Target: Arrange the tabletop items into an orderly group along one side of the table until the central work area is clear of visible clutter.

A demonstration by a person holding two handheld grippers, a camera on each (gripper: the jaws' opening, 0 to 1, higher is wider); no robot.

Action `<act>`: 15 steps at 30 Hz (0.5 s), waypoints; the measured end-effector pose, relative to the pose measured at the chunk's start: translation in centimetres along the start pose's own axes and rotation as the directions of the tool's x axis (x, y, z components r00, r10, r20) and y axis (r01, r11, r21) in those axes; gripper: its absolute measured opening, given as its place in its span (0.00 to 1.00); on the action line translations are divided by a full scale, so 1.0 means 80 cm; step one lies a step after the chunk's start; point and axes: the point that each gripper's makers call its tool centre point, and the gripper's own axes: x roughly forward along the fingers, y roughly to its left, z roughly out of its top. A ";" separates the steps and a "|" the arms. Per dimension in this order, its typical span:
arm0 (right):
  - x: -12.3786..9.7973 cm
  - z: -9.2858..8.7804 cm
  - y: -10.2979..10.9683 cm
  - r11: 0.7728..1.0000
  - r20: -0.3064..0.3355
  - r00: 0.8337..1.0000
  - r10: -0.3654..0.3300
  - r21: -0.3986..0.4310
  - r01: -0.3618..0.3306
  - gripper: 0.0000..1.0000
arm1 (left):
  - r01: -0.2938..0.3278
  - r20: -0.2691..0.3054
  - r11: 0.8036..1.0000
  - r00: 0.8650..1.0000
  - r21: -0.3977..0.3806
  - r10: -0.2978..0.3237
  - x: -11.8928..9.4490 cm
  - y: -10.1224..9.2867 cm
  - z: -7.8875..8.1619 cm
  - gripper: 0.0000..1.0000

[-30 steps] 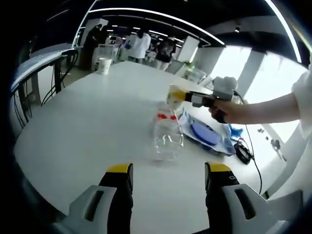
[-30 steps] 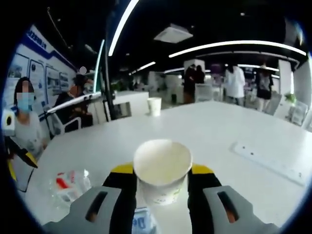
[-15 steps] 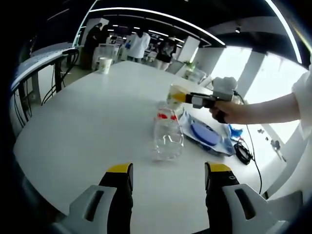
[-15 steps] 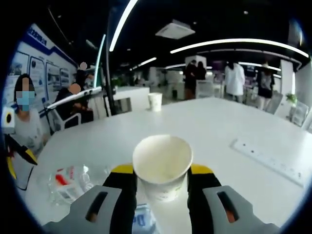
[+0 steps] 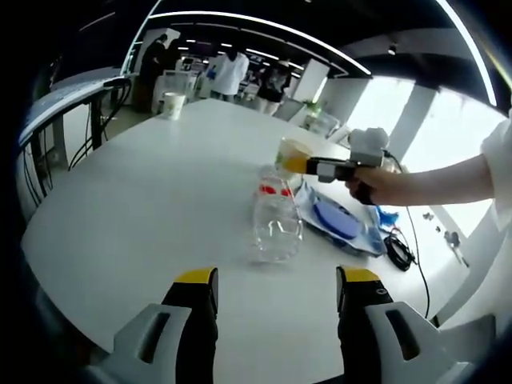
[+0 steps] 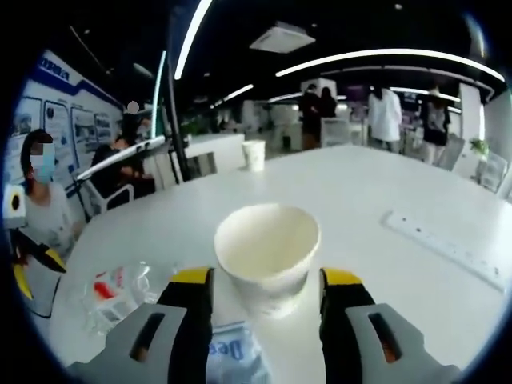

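Paper cup [image 6: 267, 254] is sitting between the right gripper [image 6: 265, 282]'s yellow-tipped jaws, which are standing apart from its sides, above the white counter [image 6: 384, 192]. To its left in the right gripper view, a clear plastic bottle [image 6: 112, 291] is lying on the counter. In the left gripper view the left gripper [image 5: 276, 280] is hanging spread wide and empty, facing that bottle [image 5: 276, 222], with a blue packet [image 5: 336, 220] just beside it, further right.

Your left gripper [image 5: 276, 298] hangs low at the table's near edge, jaws spread wide; your right gripper [image 6: 265, 292] reaches over the table's right side, bare forearm outstretched, jaws parted
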 end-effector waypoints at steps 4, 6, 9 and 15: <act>-0.002 -0.005 0.003 0.999 -0.020 1.000 0.008 0.038 -0.007 0.61 | 0.003 -0.001 1.000 1.000 -0.003 -0.003 0.000 -0.002 0.000 0.57; -0.004 -0.005 0.003 0.999 -0.019 1.000 0.004 0.035 -0.003 0.62 | 0.004 -0.003 1.000 1.000 -0.002 -0.004 0.001 -0.002 0.000 0.57; -0.006 -0.005 0.004 0.999 -0.021 1.000 0.010 0.049 -0.009 0.63 | 0.006 -0.003 1.000 1.000 -0.005 -0.006 0.001 -0.003 -0.001 0.57; -0.012 -0.002 0.004 0.995 -0.026 0.999 0.026 0.095 -0.024 0.69 | 0.010 -0.003 1.000 1.000 -0.005 -0.010 0.001 -0.004 0.000 0.57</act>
